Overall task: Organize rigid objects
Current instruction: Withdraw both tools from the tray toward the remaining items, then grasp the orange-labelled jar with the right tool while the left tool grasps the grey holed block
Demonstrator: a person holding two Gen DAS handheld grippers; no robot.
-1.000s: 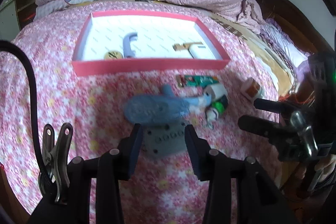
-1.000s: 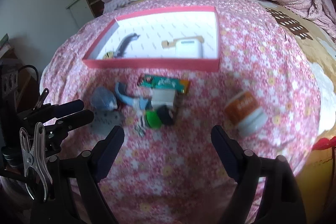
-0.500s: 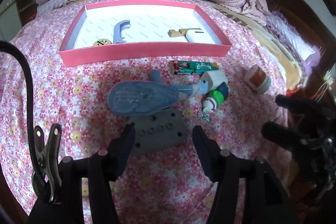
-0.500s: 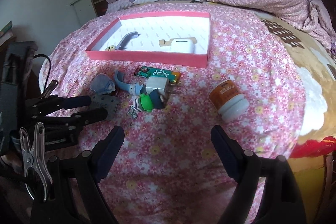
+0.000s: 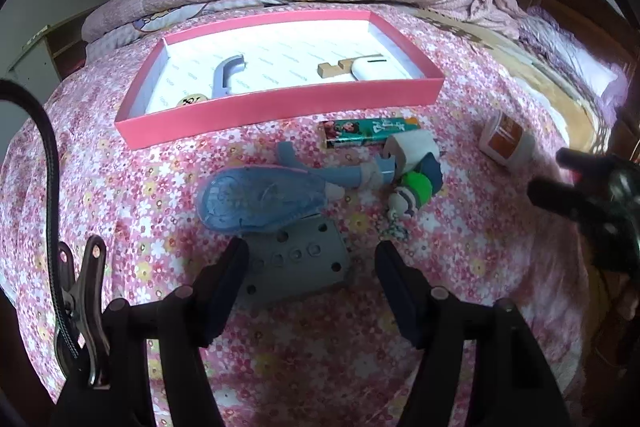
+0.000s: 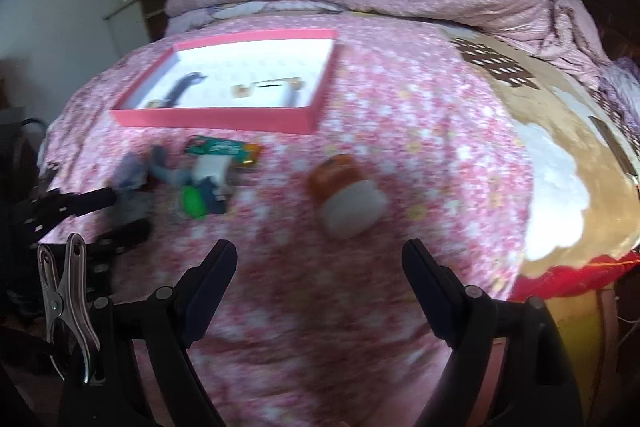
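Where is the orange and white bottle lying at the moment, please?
The orange and white bottle lies on its side on the floral bedspread, right of the toy cluster, ahead of the right gripper.

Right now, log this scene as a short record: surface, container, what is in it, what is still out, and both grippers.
surface: floral bedspread
container: pink tray
in tray: grey hook-shaped piece, white case, wooden piece, small round token
still out: blue paddle toy, grey plate with holes, green box, green-and-white figure, orange-and-white bottle
left gripper: open, jaws just opened, flanking the grey plate
right gripper: open, empty
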